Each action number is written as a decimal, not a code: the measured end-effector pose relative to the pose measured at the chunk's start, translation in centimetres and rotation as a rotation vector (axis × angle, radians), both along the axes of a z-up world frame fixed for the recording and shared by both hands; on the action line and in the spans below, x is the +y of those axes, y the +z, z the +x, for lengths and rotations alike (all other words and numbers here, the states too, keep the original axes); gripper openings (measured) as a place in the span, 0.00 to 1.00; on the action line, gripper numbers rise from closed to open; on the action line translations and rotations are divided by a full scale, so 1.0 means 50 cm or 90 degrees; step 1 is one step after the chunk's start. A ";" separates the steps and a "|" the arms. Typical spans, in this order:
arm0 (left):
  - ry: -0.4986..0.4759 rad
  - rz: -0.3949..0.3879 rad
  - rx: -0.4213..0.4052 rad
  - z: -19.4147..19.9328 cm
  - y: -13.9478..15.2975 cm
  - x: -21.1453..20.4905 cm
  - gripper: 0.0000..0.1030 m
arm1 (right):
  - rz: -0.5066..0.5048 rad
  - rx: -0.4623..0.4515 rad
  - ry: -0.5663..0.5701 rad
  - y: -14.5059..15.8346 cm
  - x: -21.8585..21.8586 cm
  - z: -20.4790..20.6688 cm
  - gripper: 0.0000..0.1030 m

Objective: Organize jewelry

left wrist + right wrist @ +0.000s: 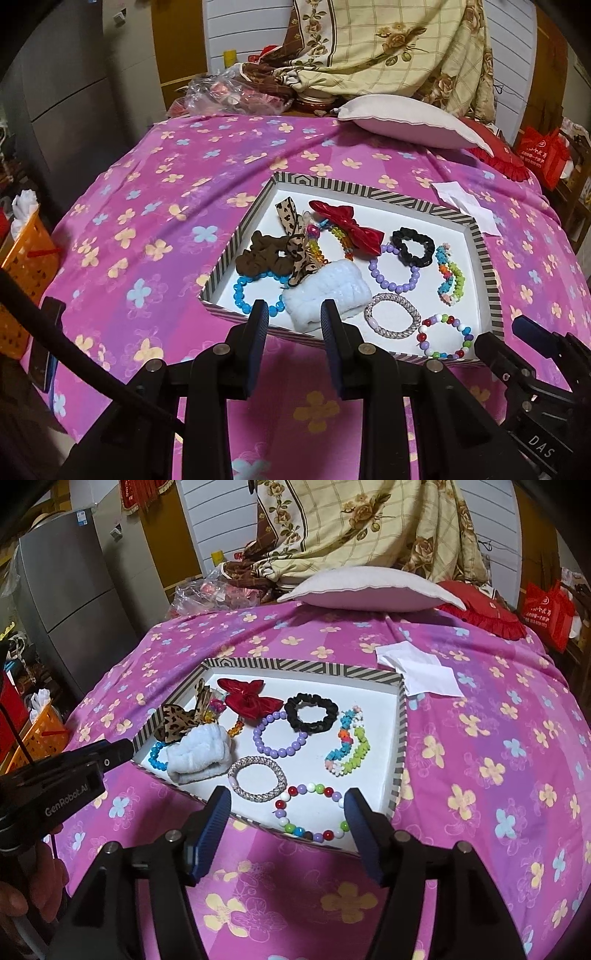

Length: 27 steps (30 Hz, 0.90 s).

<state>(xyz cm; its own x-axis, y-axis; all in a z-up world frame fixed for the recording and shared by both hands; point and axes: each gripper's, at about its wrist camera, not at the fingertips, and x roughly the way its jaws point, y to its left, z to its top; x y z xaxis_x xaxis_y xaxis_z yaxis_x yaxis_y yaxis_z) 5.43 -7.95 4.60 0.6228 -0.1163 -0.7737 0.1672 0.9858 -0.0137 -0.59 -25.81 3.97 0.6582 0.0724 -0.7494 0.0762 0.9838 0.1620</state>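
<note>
A striped-rim white tray (369, 192) (400, 731) lies on the pink flowered bedspread and holds hair ties and bead bracelets. In it are a white fluffy band (325, 291) (199, 753), a blue bead bracelet (240, 291), a brown scrunchie (262, 254), a red bow (351, 221) (247, 698), a purple bracelet (391, 267) (277, 734), a black scrunchie (412, 243) (312, 710), a silver band (391, 314) (256, 777) and a multicolour bracelet (445, 336) (314, 812). My left gripper (293, 314) is open at the tray's near edge, before the white band. My right gripper (286, 805) is open, straddling the multicolour bracelet.
A pillow (406, 122) and a red cushion (495, 155) lie at the bed's far end, with a floral blanket (388, 48) behind. White paper (421, 672) lies right of the tray. An orange basket (26, 266) stands left of the bed.
</note>
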 end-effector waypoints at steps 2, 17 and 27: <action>0.000 0.000 -0.001 0.000 0.002 0.000 0.48 | -0.001 -0.001 0.000 0.001 0.002 0.000 0.65; -0.006 -0.002 -0.005 -0.018 0.005 -0.005 0.48 | -0.005 0.000 -0.005 0.005 0.002 -0.001 0.66; -0.003 0.001 -0.007 -0.017 0.009 -0.001 0.48 | -0.006 0.002 -0.005 0.007 -0.002 -0.001 0.68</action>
